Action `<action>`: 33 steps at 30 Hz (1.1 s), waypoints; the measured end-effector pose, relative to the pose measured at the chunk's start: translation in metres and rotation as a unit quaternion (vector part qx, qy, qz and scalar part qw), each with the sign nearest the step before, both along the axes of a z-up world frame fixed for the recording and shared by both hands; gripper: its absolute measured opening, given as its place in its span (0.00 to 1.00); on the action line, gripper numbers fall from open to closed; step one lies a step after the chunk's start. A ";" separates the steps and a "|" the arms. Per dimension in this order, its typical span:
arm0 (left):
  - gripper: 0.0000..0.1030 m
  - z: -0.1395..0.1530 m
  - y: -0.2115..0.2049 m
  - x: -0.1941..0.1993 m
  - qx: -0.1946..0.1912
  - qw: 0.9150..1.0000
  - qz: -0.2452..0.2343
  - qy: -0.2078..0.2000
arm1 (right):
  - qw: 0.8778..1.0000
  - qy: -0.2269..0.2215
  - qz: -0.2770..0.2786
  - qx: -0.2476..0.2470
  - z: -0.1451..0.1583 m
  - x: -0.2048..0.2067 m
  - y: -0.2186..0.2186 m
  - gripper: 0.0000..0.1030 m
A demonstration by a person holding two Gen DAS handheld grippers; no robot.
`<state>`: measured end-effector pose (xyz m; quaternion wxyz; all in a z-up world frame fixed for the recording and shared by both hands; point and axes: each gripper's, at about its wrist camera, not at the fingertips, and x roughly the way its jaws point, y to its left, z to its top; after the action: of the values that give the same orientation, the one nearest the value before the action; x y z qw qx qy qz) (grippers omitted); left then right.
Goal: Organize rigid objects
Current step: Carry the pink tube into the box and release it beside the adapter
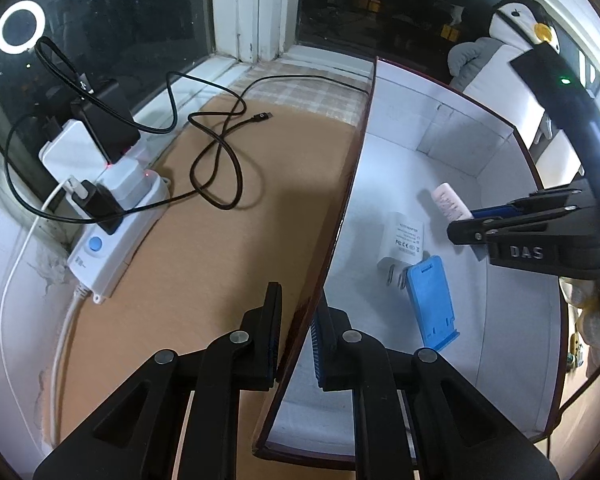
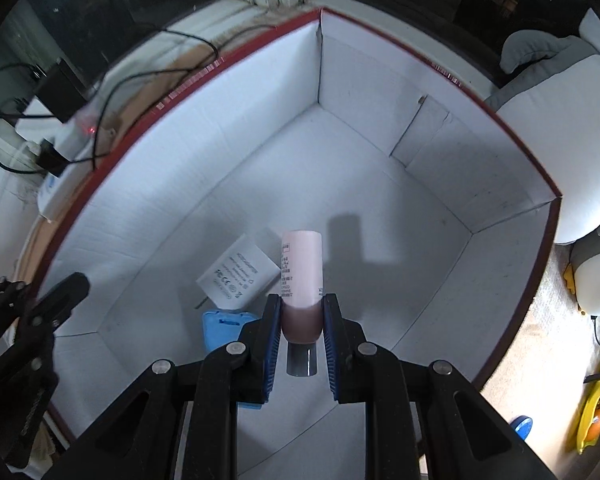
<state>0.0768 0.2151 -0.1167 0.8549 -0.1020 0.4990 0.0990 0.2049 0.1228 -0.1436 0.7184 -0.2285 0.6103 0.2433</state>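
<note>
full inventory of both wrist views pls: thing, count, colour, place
Open cardboard box: 1, white inside, red rim, on the brown surface.
Pink cylindrical bottle: 1, pale pink with grey cap, over the box floor, in the right gripper.
Flat wall charger: 1, white, on the box floor.
Folding plastic stand: 1, blue, on the box floor beside the charger.
Power strip: 1, white, blue button, left of the box.
Loose cable: 1, black, on the brown surface.
Plush penguin: 1, black, white and grey, behind the box.
Left gripper: black, clamped on the box's side wall.
Right gripper: black, shut on the bottle.
</note>
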 end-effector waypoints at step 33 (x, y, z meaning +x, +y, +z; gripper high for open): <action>0.12 -0.002 -0.002 -0.011 0.005 1.000 0.011 0.010 | 0.990 -0.058 -0.048 0.116 0.080 -0.039 -0.089 0.36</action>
<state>0.0655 0.2133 -0.1189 0.8492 -0.1023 0.5058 0.1120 0.1661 0.0335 -0.0638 0.7852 -0.1277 0.5453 0.2642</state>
